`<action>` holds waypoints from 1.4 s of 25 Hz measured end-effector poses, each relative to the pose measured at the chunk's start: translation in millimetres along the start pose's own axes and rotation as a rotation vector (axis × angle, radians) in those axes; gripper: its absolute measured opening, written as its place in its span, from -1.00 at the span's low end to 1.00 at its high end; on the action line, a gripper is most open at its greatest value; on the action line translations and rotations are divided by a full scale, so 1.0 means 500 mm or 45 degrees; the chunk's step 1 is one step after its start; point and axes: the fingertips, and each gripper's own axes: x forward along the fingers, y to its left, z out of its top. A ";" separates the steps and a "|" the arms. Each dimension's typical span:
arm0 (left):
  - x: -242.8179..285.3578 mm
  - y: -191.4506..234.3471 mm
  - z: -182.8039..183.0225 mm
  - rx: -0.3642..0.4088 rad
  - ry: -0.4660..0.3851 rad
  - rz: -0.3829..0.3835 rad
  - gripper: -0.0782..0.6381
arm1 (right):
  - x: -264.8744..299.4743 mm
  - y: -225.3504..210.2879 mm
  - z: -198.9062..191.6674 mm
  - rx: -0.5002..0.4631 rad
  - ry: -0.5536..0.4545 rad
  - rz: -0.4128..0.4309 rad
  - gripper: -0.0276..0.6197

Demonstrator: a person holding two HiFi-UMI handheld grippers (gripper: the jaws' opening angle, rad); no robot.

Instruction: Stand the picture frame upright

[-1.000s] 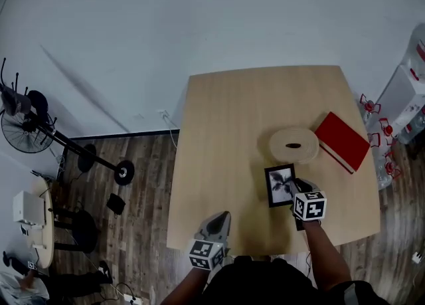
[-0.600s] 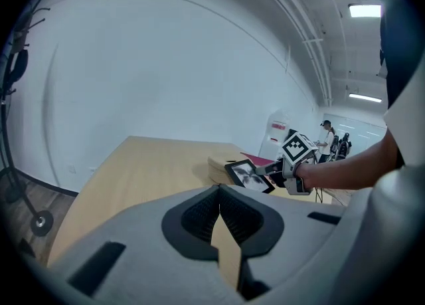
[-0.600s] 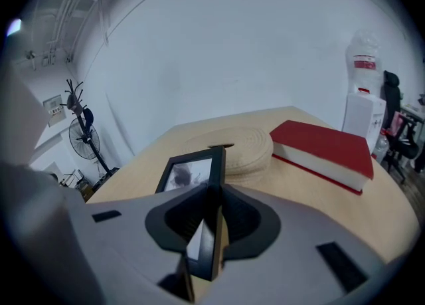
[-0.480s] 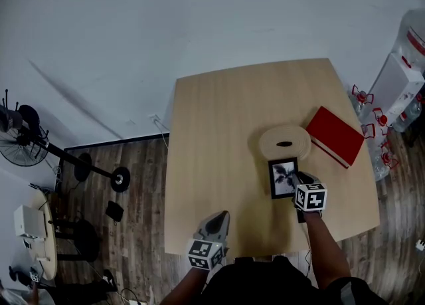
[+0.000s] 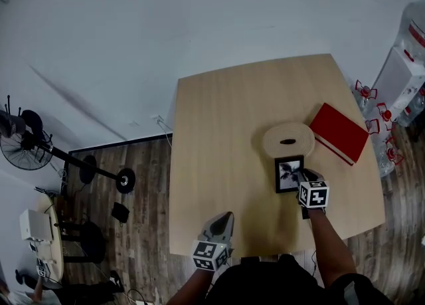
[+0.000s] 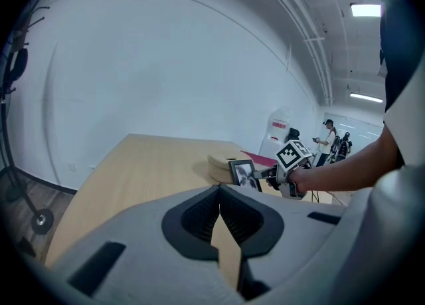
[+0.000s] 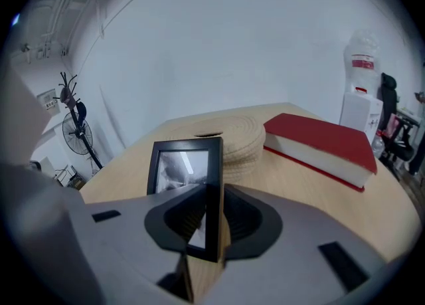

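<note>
A small black picture frame point(image 5: 289, 173) with a grey photo is held over the right half of the wooden table point(image 5: 219, 137), tilted up with its glass facing left. My right gripper point(image 5: 301, 179) is shut on the frame's right edge. In the right gripper view the frame point(image 7: 184, 171) stands edge-on between the jaws of my right gripper point(image 7: 209, 220). My left gripper point(image 5: 220, 225) hovers at the table's near edge, shut and holding nothing. From the left gripper view point(image 6: 221, 212), the frame point(image 6: 243, 172) shows far ahead.
A round woven mat point(image 5: 288, 140) lies just beyond the frame. A red book point(image 5: 339, 133) lies to its right, near the table's right edge. A fan stand point(image 5: 73, 164) is on the floor at left, a water dispenser point(image 5: 405, 78) at right.
The right gripper has carried the frame a little to the right and closer to the woven mat. The left gripper has stayed at the near edge.
</note>
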 end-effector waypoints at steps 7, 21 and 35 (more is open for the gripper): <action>0.012 0.005 0.009 0.012 -0.020 0.013 -0.77 | -0.050 0.016 0.021 -0.075 -0.119 0.013 -0.52; 0.026 0.047 0.071 0.035 -0.131 0.113 -0.77 | -0.241 0.113 0.047 -0.315 -0.271 0.042 -0.88; 0.050 -0.028 0.098 0.061 -0.168 0.041 -0.77 | -0.337 0.111 0.091 -0.352 -0.507 0.070 -0.89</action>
